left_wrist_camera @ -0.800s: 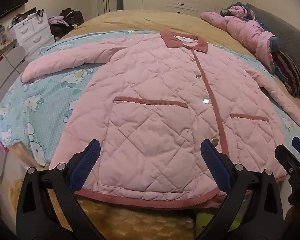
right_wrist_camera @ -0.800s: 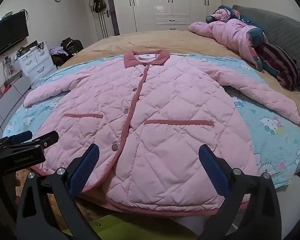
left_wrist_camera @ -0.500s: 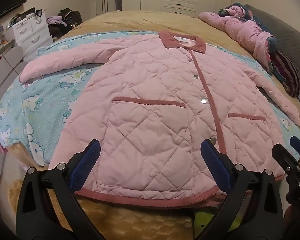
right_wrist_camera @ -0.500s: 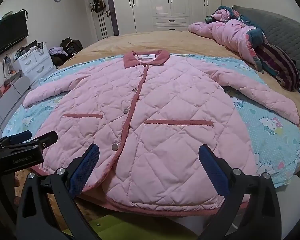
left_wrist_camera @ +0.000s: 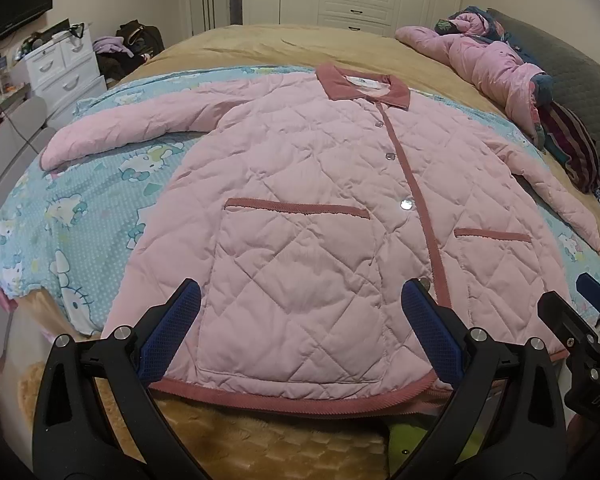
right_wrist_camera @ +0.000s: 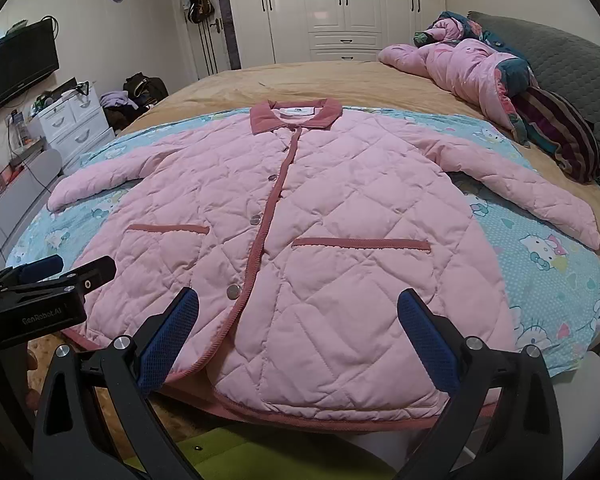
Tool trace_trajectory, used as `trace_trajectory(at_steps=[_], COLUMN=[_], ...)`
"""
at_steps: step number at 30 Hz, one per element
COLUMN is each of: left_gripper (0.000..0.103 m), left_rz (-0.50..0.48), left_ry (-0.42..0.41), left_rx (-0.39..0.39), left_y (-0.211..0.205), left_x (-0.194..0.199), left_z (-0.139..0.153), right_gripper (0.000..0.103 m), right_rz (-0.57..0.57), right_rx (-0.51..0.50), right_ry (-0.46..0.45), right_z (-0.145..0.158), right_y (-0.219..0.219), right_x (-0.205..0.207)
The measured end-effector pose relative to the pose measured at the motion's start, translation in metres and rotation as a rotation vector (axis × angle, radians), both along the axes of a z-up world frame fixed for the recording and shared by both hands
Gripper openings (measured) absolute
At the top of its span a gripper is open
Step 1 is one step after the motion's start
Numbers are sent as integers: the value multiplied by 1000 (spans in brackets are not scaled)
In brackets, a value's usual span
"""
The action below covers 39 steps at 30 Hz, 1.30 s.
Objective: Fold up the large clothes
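A pink quilted jacket (left_wrist_camera: 300, 208) (right_wrist_camera: 320, 216) lies buttoned and flat on a blue cartoon-print sheet (left_wrist_camera: 80, 208) (right_wrist_camera: 548, 264), collar away from me and both sleeves spread out. My left gripper (left_wrist_camera: 300, 316) hovers open over the hem on the left pocket side, with nothing between its blue pads. My right gripper (right_wrist_camera: 298, 316) hovers open over the hem on the right pocket side, also empty. Each gripper shows at the edge of the other's view: the right gripper (left_wrist_camera: 580, 312), the left gripper (right_wrist_camera: 56, 272).
The sheet lies on a tan bed cover (left_wrist_camera: 284, 46). A heap of pink clothes (right_wrist_camera: 460, 68) and a striped cloth (right_wrist_camera: 560, 132) lie at the far right by a grey headboard (right_wrist_camera: 560, 56). White drawers (left_wrist_camera: 60, 64) stand left, wardrobes behind.
Both views have drifted only slightly over the jacket's hem; the jacket has not moved and both grippers stay open.
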<state>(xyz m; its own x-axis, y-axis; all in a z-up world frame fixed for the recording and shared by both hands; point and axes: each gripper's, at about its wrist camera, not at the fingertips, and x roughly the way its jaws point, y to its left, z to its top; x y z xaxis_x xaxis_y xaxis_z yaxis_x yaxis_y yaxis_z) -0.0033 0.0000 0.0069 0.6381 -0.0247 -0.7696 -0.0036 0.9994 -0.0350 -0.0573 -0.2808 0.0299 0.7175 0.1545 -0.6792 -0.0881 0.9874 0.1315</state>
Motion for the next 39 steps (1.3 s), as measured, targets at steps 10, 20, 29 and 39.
trace_trajectory(at_steps=[10,20,29,39], left_gripper=[94,94,94,94], left_rz=[-2,0,-2,-5], left_ry=[-6,-4,-5,-2], left_rx=[4,0,3,2], left_y=[-1,-1,-2,-3], left_x=[0,2,2,1], left_z=[1,1,2,1], right_gripper=[99,99,99,99], right_rz=[1,4,4,5], right_rx=[1,-3,-5,-7], right_ry=[1,-2,-1,5], right_z=[-1,0,0,-1], right_y=[0,2,2,2], right_x=[0,1,0,1])
